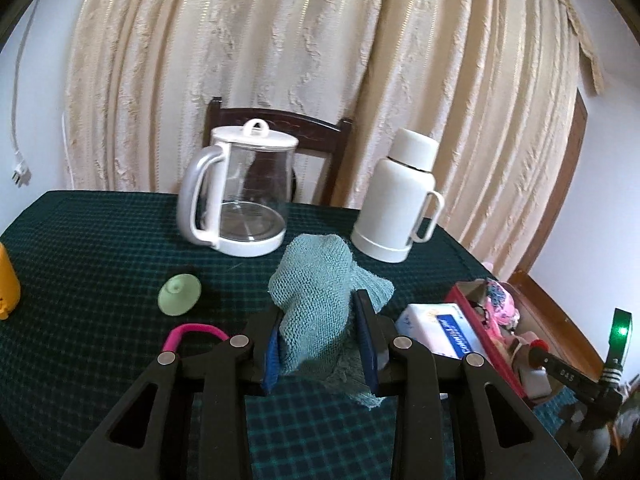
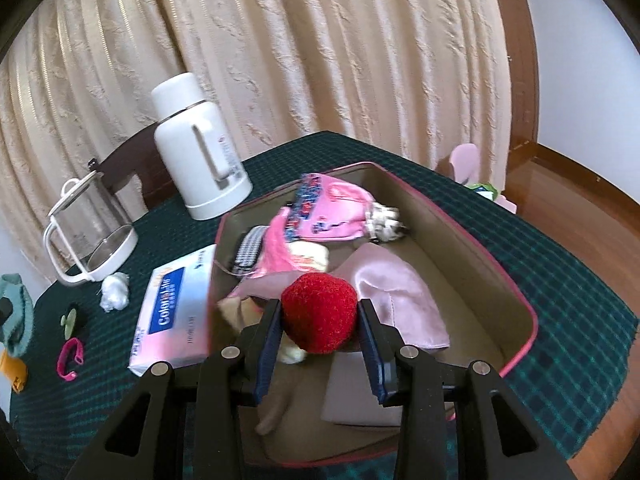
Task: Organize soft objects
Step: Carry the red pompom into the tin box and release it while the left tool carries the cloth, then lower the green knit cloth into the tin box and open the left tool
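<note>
Left wrist view: left gripper (image 1: 320,336) jaws pinch the teal knitted cloth (image 1: 320,284), which bunches ahead of them above the bench (image 1: 100,232).

Right wrist view: right gripper (image 2: 320,336) jaws pinch the red fuzzy ball (image 2: 319,312) over the box (image 2: 460,220). Advised: lower it beside the pink cloth (image 2: 400,292) before releasing.
</note>
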A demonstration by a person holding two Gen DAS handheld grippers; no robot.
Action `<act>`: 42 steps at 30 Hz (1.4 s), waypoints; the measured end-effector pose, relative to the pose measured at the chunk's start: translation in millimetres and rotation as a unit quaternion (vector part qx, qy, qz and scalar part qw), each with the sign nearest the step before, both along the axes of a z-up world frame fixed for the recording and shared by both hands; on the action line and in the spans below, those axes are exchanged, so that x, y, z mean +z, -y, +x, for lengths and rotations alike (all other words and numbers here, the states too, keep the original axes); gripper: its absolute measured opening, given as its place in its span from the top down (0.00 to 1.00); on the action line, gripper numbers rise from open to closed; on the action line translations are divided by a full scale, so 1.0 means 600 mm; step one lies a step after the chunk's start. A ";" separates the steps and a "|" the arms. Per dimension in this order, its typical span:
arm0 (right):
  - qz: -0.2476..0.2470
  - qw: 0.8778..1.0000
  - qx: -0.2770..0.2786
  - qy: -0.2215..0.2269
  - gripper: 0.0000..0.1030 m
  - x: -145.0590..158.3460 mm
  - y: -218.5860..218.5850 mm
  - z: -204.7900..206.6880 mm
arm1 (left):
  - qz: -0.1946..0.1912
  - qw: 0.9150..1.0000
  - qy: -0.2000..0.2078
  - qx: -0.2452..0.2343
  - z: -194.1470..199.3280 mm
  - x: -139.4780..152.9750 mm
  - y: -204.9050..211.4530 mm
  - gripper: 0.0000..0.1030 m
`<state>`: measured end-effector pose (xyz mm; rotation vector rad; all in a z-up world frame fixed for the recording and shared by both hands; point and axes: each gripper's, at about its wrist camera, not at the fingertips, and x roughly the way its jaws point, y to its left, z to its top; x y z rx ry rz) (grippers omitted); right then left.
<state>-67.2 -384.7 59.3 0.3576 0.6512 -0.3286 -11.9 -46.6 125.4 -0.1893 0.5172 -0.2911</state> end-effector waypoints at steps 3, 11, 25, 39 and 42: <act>0.007 1.000 -0.011 -0.001 0.58 -0.003 0.015 -0.007 | 0.000 1.000 -0.002 -0.014 -0.002 0.003 0.016 0.69; 0.000 0.998 -0.032 0.058 0.32 0.029 0.034 -0.044 | 0.009 0.998 0.007 -0.059 -0.016 0.015 0.070 0.69; 0.006 0.997 -0.045 0.068 0.30 0.018 0.061 -0.063 | -0.007 0.984 -0.020 -0.179 -0.030 0.011 0.198 0.69; 0.013 0.996 -0.050 0.067 0.29 0.009 0.080 -0.071 | -0.004 0.956 -0.045 -0.289 -0.048 -0.013 0.316 0.69; 0.015 0.996 -0.051 0.066 0.29 0.009 0.082 -0.070 | -0.003 0.953 -0.048 -0.298 -0.044 -0.015 0.330 0.69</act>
